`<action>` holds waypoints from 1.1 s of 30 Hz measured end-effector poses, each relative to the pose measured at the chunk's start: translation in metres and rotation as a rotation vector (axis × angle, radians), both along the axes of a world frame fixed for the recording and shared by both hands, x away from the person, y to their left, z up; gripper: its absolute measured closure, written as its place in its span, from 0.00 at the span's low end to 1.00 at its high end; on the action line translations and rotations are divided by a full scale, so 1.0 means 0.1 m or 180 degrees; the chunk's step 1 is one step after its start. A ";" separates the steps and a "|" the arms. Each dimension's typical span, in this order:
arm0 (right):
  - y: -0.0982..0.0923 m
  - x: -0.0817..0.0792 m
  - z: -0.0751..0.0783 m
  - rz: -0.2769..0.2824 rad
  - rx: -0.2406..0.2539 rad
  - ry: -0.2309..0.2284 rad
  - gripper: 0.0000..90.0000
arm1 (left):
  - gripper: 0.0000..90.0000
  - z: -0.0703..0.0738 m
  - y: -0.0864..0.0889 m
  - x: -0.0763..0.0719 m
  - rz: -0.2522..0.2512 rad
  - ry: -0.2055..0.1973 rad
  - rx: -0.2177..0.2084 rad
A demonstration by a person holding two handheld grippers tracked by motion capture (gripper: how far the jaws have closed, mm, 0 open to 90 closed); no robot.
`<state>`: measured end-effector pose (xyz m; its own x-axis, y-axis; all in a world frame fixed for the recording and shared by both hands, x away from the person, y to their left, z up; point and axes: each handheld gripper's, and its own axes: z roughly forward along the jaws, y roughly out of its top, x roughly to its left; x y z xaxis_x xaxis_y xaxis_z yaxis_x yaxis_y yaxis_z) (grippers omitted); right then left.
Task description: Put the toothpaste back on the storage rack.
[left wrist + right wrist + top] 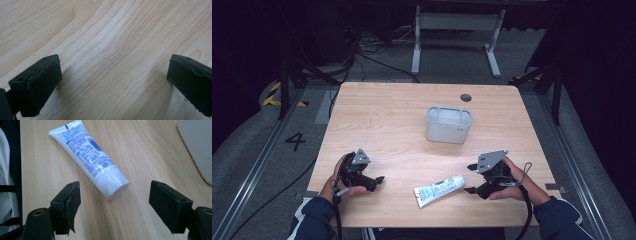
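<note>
We see few obstacles on the table [377, 115]: a grey container [449, 124] stands upright a little toward the far edge from the middle, and a white tube [439, 190] lies flat near the near edge, between our two hands. The right hand-held gripper [471, 178] sits just beside the tube's cap end, jaws spread wide with bare wood between them and the cap just ahead. The left hand-held gripper [380, 180] has its jaws apart over bare wood near the near left corner. The far left corner and left edge lie open.
</note>
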<state>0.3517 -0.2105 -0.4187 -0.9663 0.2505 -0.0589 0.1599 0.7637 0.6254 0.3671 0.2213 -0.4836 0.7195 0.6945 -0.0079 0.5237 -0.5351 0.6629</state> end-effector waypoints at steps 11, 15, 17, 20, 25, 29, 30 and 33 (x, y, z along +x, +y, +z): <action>0.40 -0.01 -0.05 0.0323 -0.0249 0.0029 0.30 | 0.00 0.00 0.00 0.00 0.0000 -0.0003 0.0000; 0.58 0.00 -0.07 0.0473 -0.0353 0.0050 0.31 | 0.00 0.00 0.00 0.00 0.0000 0.0002 0.0001; 0.67 -0.01 -0.09 0.0552 -0.0413 0.0067 0.31 | 0.00 0.00 0.00 0.00 -0.0001 0.0003 0.0001; 0.78 -0.02 -0.12 0.0639 -0.0496 0.0053 0.32 | 0.00 0.00 0.00 0.00 -0.0001 0.0003 0.0001; 0.94 -0.02 -0.14 0.0744 -0.0646 0.0063 0.32 | 0.00 0.00 0.00 0.00 -0.0001 0.0003 0.0001; 1.06 -0.01 -0.18 0.0827 -0.0756 0.0093 0.31 | 0.00 0.00 0.00 0.00 0.0001 0.0002 0.0000; 1.09 -0.01 -0.19 0.0848 -0.0787 0.0099 0.31 | 0.00 0.00 0.00 0.00 -0.0002 -0.0003 0.0001; 1.15 0.00 -0.21 0.0869 -0.0896 0.0124 0.31 | 0.00 0.00 0.00 0.00 0.0000 0.0002 0.0000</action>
<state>0.3514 -0.0957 -0.4398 -0.9980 -0.0369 -0.0504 -0.0534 0.9223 0.3828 0.3669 0.2214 -0.4837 0.7195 0.6944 -0.0083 0.5241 -0.5351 0.6626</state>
